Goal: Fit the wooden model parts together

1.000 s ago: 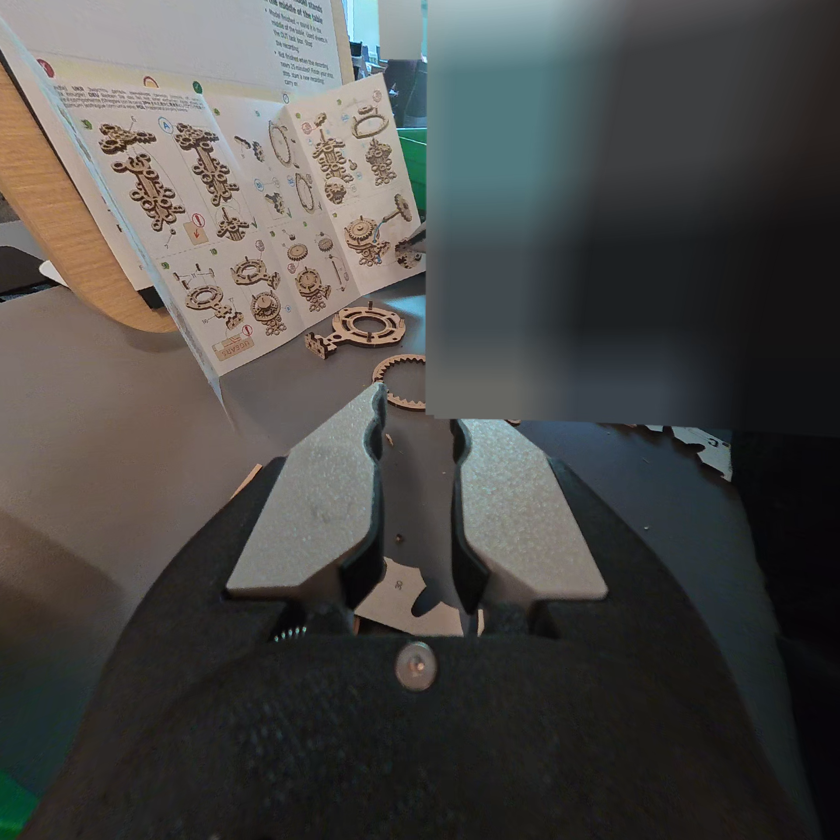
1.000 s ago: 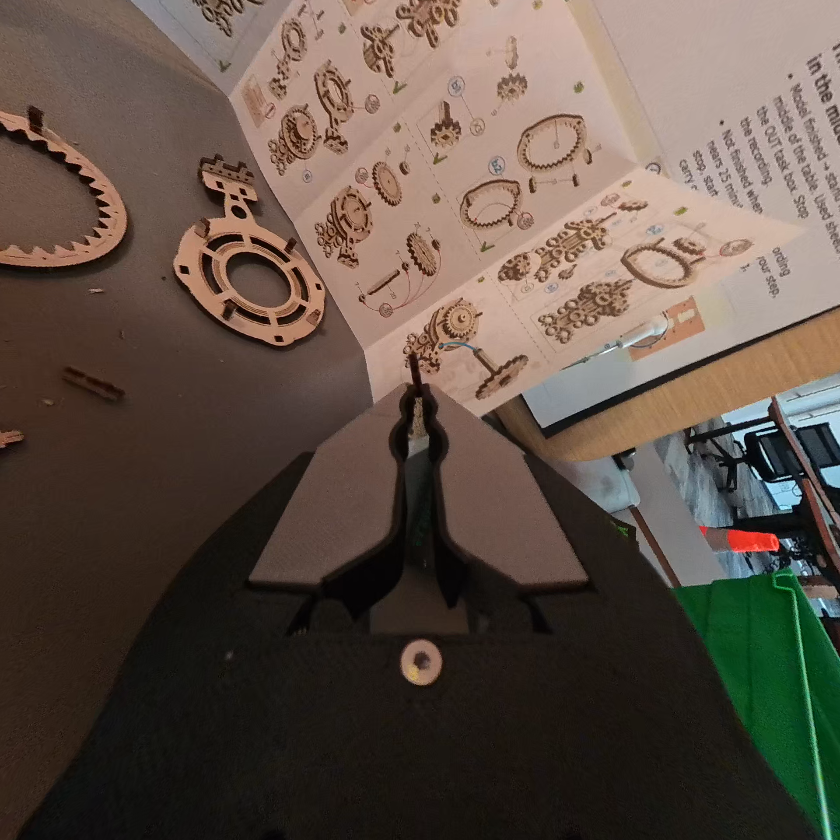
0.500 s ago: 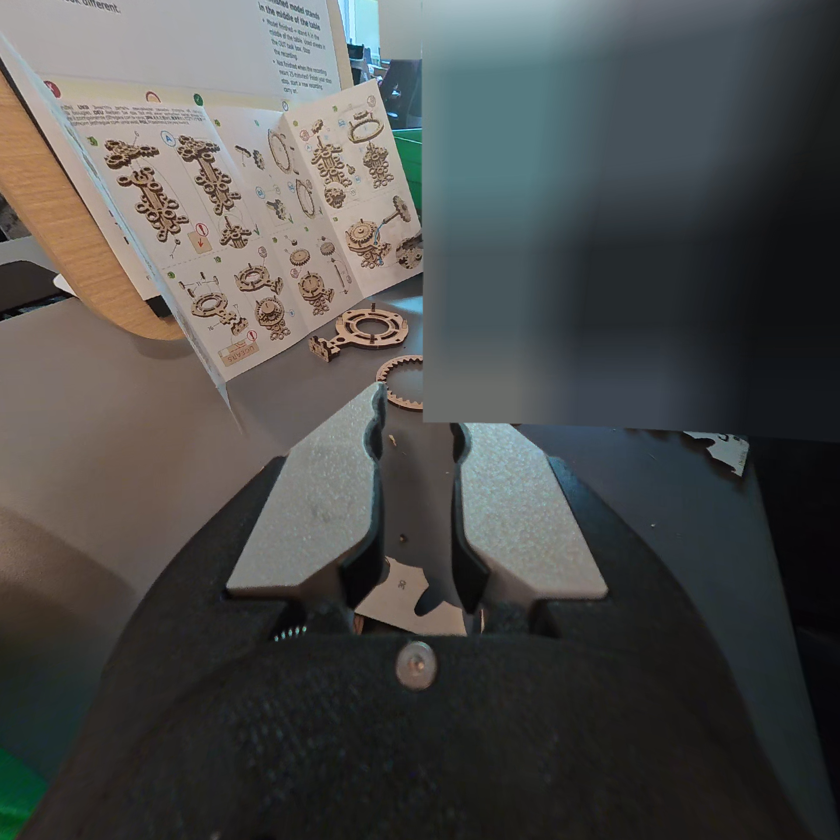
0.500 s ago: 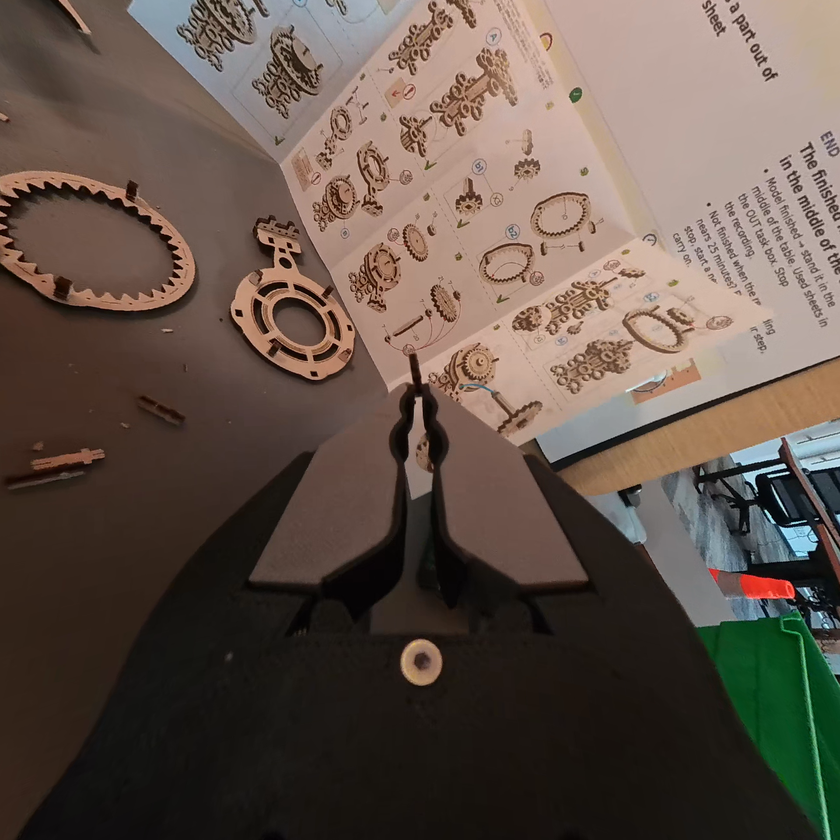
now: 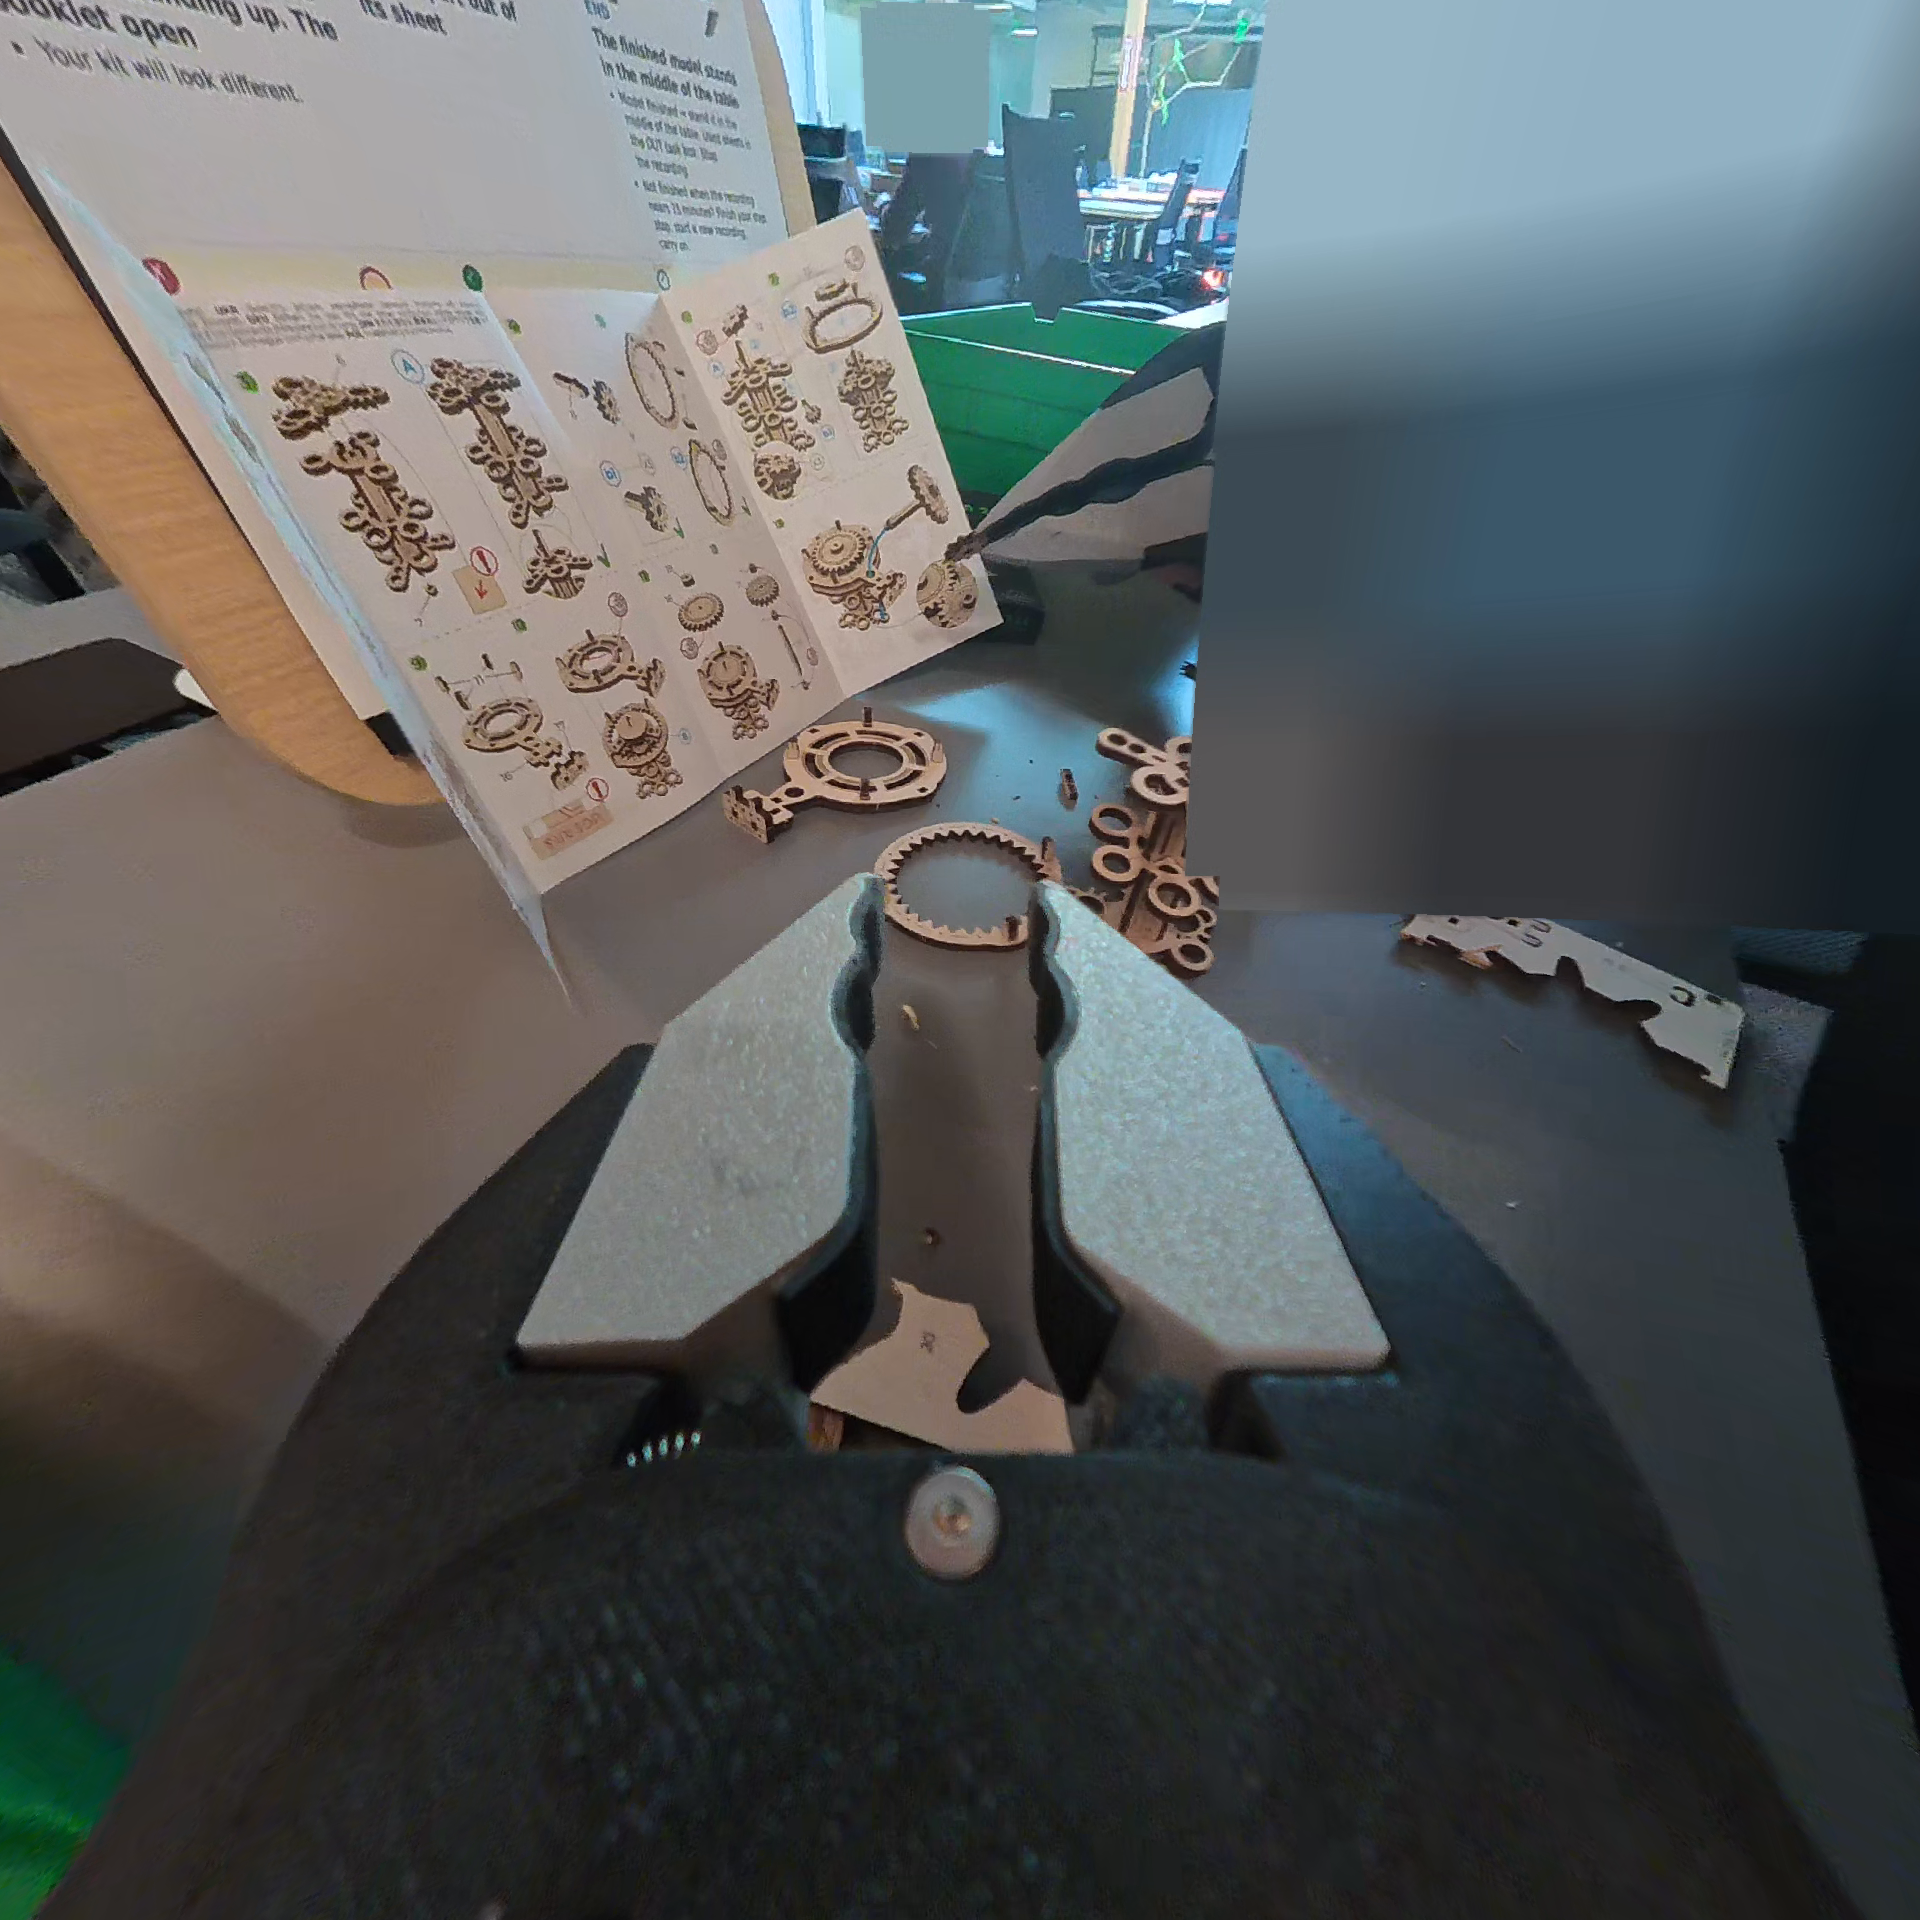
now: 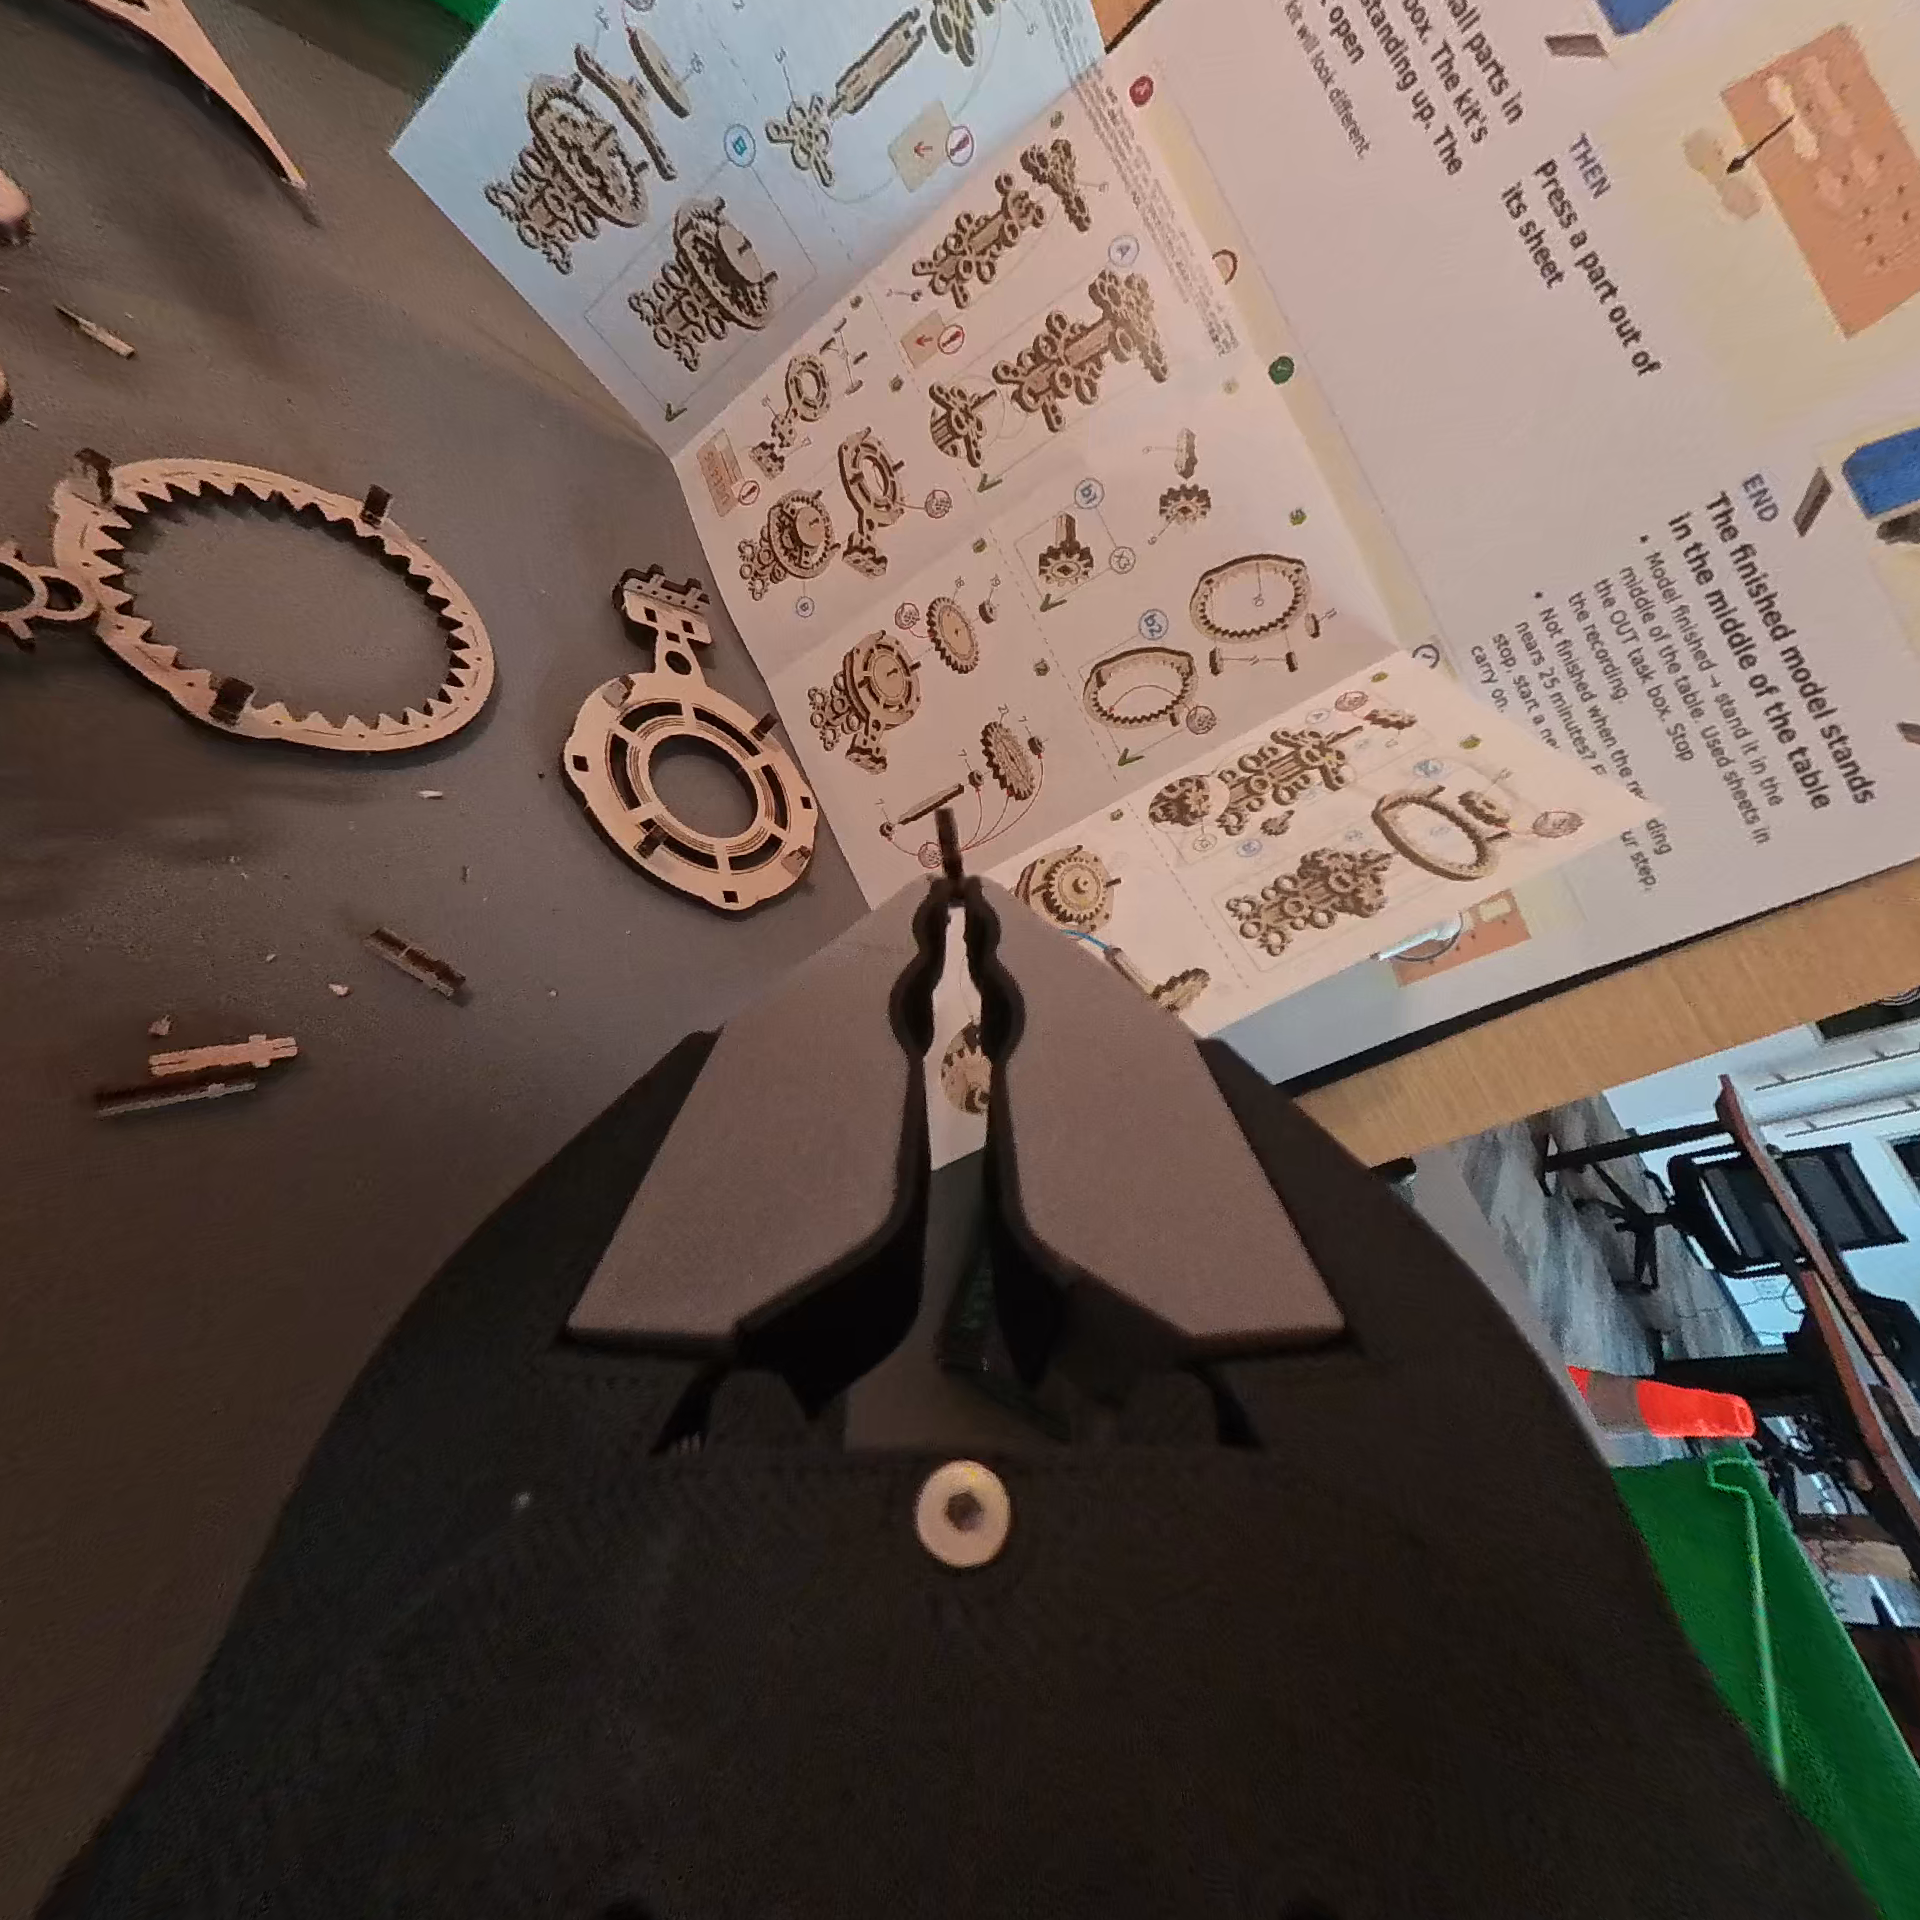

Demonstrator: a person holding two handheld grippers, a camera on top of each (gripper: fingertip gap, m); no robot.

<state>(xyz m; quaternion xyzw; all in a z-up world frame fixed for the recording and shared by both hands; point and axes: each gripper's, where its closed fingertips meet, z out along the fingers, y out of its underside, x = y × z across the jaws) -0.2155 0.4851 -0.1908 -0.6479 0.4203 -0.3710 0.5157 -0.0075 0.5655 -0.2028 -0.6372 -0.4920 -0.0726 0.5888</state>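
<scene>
Wood pieces lie scattered on the grey counter [image 5: 312, 1039]: a toothed ring [image 6: 281, 613] and, just beside it, a round slotted plate [image 6: 691, 790] with a notched stem, close to the folded instruction sheet [image 6: 1039, 499]. My right hand-held gripper [image 6: 951, 894] is pinched nearly closed on a thin dark peg [image 6: 945, 836] that sticks out past its tips. My left hand-held gripper [image 5: 951, 914] hovers with a narrow gap, holding nothing, in front of the ring.
</scene>
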